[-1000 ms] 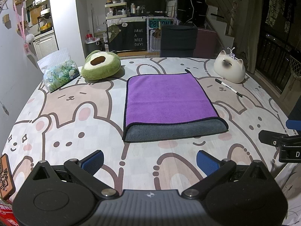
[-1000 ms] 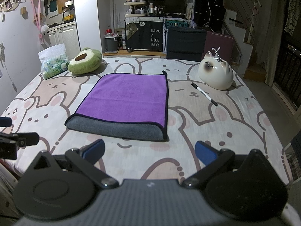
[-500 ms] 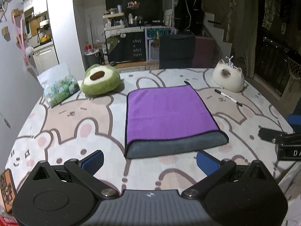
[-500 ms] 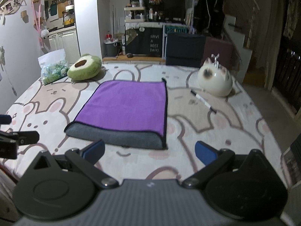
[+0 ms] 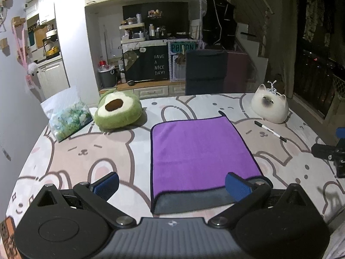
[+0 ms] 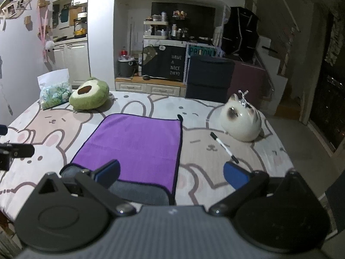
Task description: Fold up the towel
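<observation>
Bunny-print desk carries the folded purple towel, lying flat beside the avocado plush. Left gripper and right gripper hover near the towel's grey edge, jaws released.

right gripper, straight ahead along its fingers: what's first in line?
Likely the towel: the open right gripper points over its near right corner, with the pen off to the right. Height above the cloth is unclear.

Far ahead-left of the gripper sat an avocado plush beside a bag; ahead-right, a cat figurine and pen.
</observation>
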`<state>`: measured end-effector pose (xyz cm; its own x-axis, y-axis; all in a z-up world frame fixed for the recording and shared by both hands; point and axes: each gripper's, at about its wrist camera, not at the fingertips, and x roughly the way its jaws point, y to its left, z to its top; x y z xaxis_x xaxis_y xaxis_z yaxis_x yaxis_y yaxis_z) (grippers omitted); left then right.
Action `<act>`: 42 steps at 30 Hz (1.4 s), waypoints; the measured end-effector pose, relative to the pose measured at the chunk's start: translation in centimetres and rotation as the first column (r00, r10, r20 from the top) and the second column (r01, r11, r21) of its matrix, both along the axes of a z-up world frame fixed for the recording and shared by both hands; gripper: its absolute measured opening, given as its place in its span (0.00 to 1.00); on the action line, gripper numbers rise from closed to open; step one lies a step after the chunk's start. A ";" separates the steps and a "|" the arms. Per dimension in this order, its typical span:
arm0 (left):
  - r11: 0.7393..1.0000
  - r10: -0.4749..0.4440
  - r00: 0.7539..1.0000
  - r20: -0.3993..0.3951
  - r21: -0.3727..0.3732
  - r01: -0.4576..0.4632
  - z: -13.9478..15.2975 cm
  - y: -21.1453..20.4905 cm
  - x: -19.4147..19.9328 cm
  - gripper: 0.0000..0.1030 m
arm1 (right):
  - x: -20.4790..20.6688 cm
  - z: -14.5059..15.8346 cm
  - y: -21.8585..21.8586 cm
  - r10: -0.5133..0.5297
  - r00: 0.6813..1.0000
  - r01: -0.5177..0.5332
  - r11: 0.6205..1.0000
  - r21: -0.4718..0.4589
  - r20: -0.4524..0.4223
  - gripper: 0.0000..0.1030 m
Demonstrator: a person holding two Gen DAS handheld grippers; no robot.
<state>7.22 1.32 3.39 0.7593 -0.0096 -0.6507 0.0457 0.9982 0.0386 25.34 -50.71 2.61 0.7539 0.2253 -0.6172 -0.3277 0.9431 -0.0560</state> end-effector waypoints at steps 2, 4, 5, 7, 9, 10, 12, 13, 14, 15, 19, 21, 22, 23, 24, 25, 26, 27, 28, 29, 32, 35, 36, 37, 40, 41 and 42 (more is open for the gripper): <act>1.000 -0.011 1.000 -0.006 -0.009 0.010 -0.3 0.6 1.1 1.00 | 1.3 0.2 -0.2 0.027 1.000 -0.027 1.000 0.013 0.004 1.00; 0.999 -0.030 0.999 -0.020 -0.025 0.030 -0.8 1.2 2.1 1.00 | 2.5 0.0 -0.6 0.064 0.998 -0.064 0.997 0.040 0.009 1.00; 0.999 -0.039 0.999 -0.033 -0.035 0.038 -1.2 1.6 2.7 1.00 | 2.9 -0.1 -0.8 0.081 0.997 -0.082 0.995 0.056 0.016 1.00; 0.997 -0.051 0.998 -0.037 -0.059 0.048 -2.1 2.4 3.5 1.00 | 4.1 -0.5 -1.2 0.119 0.993 -0.120 0.988 0.093 0.016 1.00; 0.994 -0.071 0.996 -0.048 -0.083 0.067 -3.2 3.2 4.4 1.00 | 5.2 -1.2 -1.5 0.123 0.992 -0.121 0.986 0.117 -0.012 1.00; 0.993 -0.085 0.994 -0.063 -0.091 0.079 -3.8 3.5 4.9 1.00 | 5.8 -1.6 -1.7 0.138 0.990 -0.133 0.981 0.141 -0.025 1.00; 0.986 -0.133 0.987 -0.095 -0.114 0.122 -5.3 4.1 5.8 1.00 | 7.0 -2.6 -2.2 0.184 0.981 -0.170 0.967 0.188 -0.060 1.00; 0.981 -0.155 0.981 -0.115 -0.133 0.139 -6.1 4.4 6.2 1.00 | 7.8 -3.2 -2.4 0.194 0.978 -0.175 0.963 0.206 -0.075 1.00; 0.976 -0.172 0.977 -0.130 -0.159 0.151 -6.9 4.7 6.6 1.00 | 8.2 -3.6 -2.6 0.193 0.978 -0.171 0.961 0.218 -0.081 1.00; 0.969 -0.186 0.972 -0.141 -0.189 0.158 -7.7 5.1 6.9 1.00 | 8.7 -4.4 -2.8 0.182 0.980 -0.159 0.960 0.228 -0.081 1.00; 0.956 -0.215 0.958 -0.189 -0.240 0.167 -10.0 6.2 8.1 1.00 | 10.5 -7.3 -2.8 0.216 0.966 -0.185 0.962 0.203 -0.143 1.00; 0.953 -0.234 0.951 -0.202 -0.244 0.182 -10.7 6.6 8.9 0.96 | 11.2 -8.5 -2.7 0.233 0.956 -0.202 0.964 0.176 -0.177 1.00; 0.948 -0.245 0.945 -0.214 -0.256 0.188 -11.0 6.7 9.2 0.94 | 11.4 -9.1 -2.6 0.235 0.951 -0.203 0.965 0.164 -0.203 1.00; 0.942 -0.260 0.937 -0.234 -0.273 0.193 -11.4 6.9 9.7 0.87 | 11.9 -9.7 -2.5 0.241 0.942 -0.206 0.965 0.164 -0.233 0.99; 0.938 -0.270 0.928 -0.256 -0.289 0.193 -11.9 7.2 10.1 0.81 | 12.3 -10.2 -2.6 0.247 0.934 -0.208 0.963 0.171 -0.259 0.94; 0.934 -0.279 0.921 -0.273 -0.301 0.194 -12.2 7.3 10.4 0.78 | 12.7 -10.8 -2.5 0.256 0.921 -0.210 0.961 0.180 -0.294 0.90; 0.931 -0.290 0.914 -0.285 -0.306 0.200 -12.5 7.5 10.7 0.74 | 13.1 -11.3 -2.3 0.264 0.909 -0.216 0.960 0.177 -0.323 0.80; 0.929 -0.300 0.907 -0.296 -0.308 0.207 -12.9 7.5 10.9 0.69 | 13.3 -11.6 -2.1 0.272 0.897 -0.224 0.959 0.173 -0.348 0.71; 0.927 -0.308 0.900 -0.308 -0.309 0.212 -13.2 7.5 11.2 0.67 | 13.5 -12.0 -1.9 0.282 0.883 -0.234 0.958 0.168 -0.375 0.69; 0.926 -0.316 0.893 -0.321 -0.310 0.216 -13.6 7.6 11.5 0.61 | 13.7 -12.5 -1.8 0.295 0.870 -0.248 0.954 0.166 -0.396 0.64; 0.928 -0.326 0.874 -0.360 -0.299 0.223 -14.6 7.6 12.1 0.52 | 14.4 -13.7 -1.3 0.313 0.836 -0.265 0.949 0.168 -0.450 0.53; 0.937 -0.313 0.865 -0.393 -0.277 0.214 -15.3 7.8 12.8 0.40 | 15.0 -14.9 -1.0 0.322 0.811 -0.267 0.947 0.180 -0.489 0.53; 0.936 -0.312 0.863 -0.398 -0.285 0.206 -15.4 8.0 13.0 0.33 | 15.0 -15.2 -0.9 0.326 0.804 -0.276 0.945 0.174 -0.497 0.51; 0.935 -0.310 0.862 -0.401 -0.293 0.200 -15.6 8.2 13.0 0.29 | 15.1 -15.6 -0.6 0.329 0.799 -0.286 0.944 0.164 -0.504 0.49; 0.936 -0.303 0.862 -0.407 -0.296 0.190 -15.6 8.4 13.1 0.18 | 15.5 -16.2 -0.6 0.336 0.778 -0.294 0.942 0.164 -0.531 0.38; 0.935 -0.303 0.861 -0.409 -0.300 0.186 -15.6 8.5 13.1 0.17 | 16.0 -16.4 -0.4 0.338 0.768 -0.294 0.941 0.169 -0.544 0.34; 0.935 -0.301 0.860 -0.413 -0.305 0.181 -15.7 8.5 13.1 0.13 | 16.1 -16.5 -0.3 0.345 0.758 -0.297 0.938 0.177 -0.554 0.28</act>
<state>20.32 9.86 -12.26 0.3399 -0.3596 -0.8690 0.2384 0.9268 -0.2902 41.44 -51.01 -13.93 0.1459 0.4524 -0.8798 -0.5612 0.7702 0.3030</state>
